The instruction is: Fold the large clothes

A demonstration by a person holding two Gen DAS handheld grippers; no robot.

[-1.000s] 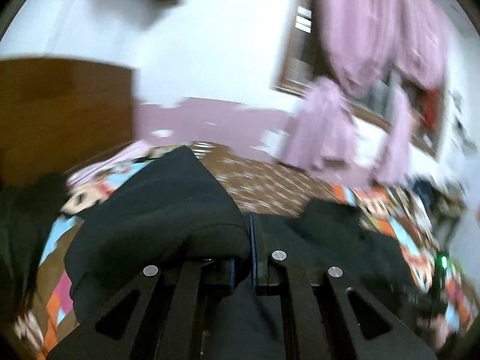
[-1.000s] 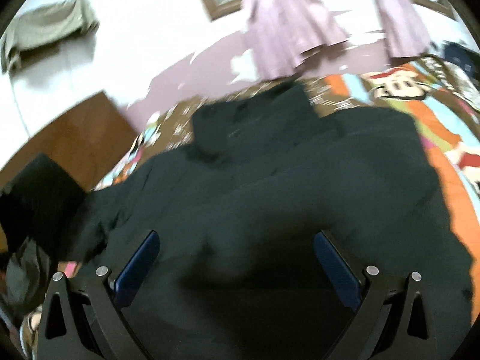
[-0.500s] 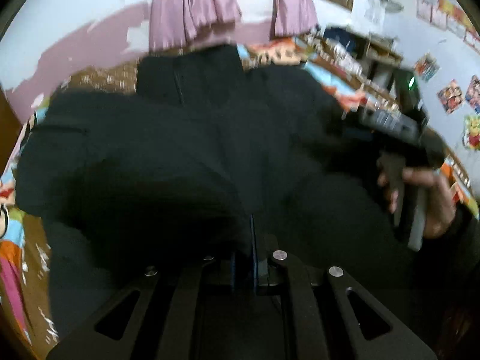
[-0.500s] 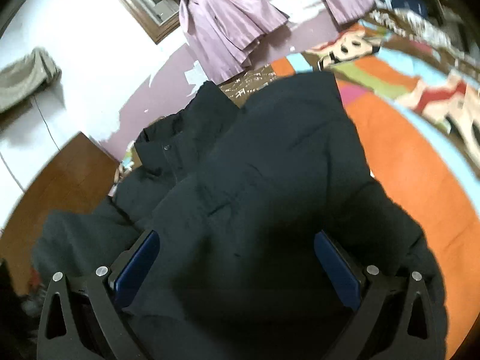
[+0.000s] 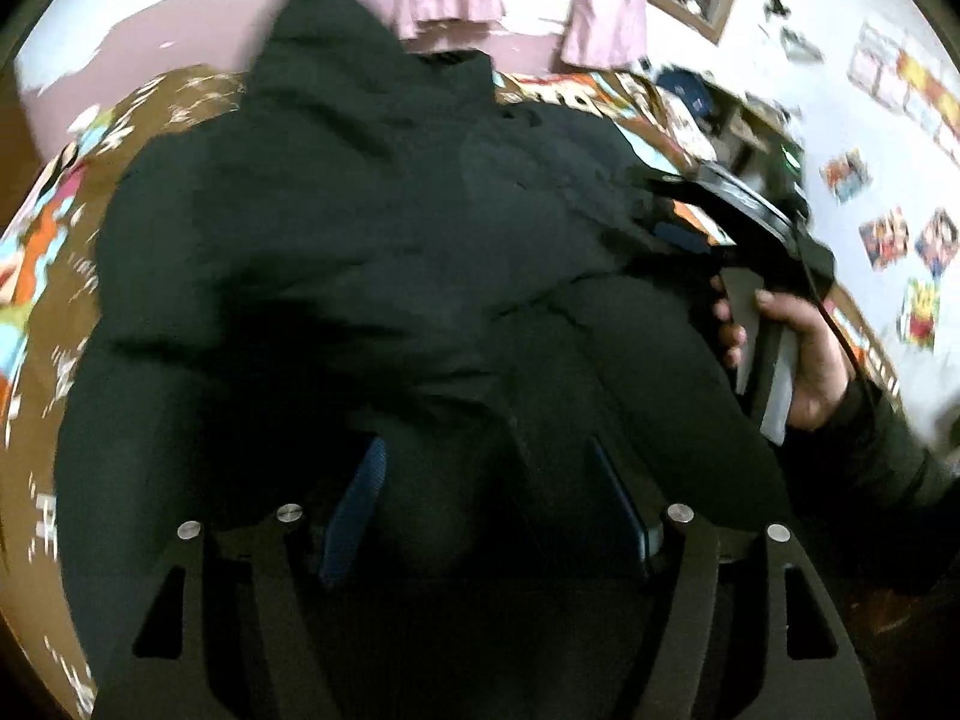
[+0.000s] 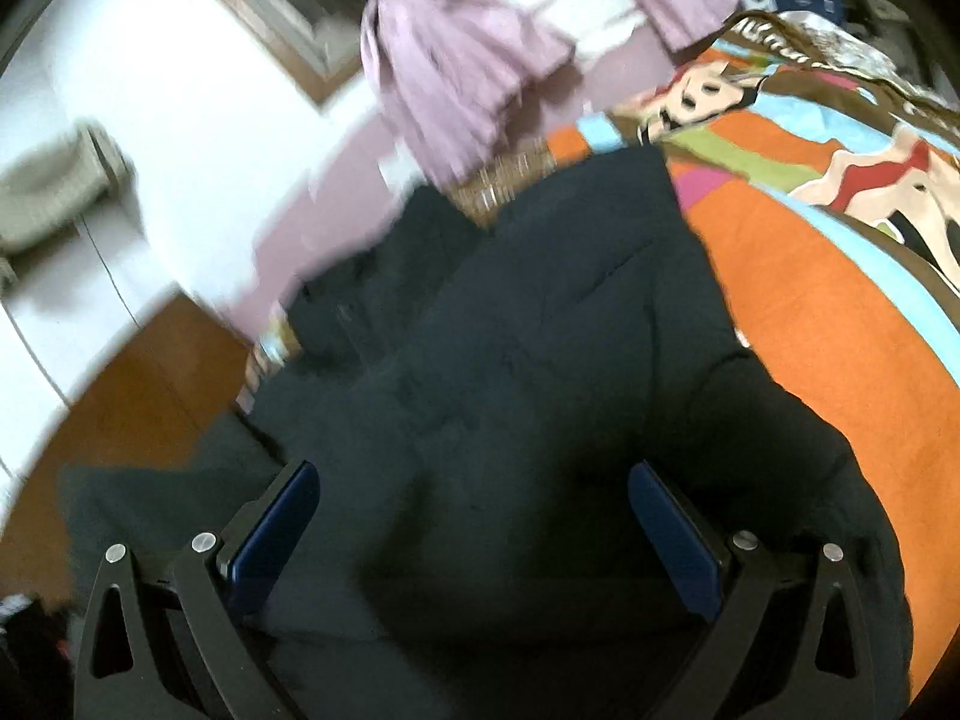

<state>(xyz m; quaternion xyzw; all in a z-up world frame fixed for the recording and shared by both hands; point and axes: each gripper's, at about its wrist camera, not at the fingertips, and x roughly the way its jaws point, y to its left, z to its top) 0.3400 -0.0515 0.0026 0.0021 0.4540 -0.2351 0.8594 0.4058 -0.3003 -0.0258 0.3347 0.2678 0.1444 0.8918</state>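
Jacket (image 5: 360, 252): dark, bulky, spread over the bedspread (image 6: 840, 324), directly ahead of and under both grippers; collar end farthest from them, toward the curtains (image 6: 456, 72).

Left gripper (image 5: 498, 510): jaws spread, blue pads clear of each other, jacket fabric bulging between them.

Right gripper (image 6: 474, 534): jaws spread wide above the jacket, nothing pinched; in the left view it sits to the right, held by the right hand (image 5: 792, 348).

Containers: none visible.
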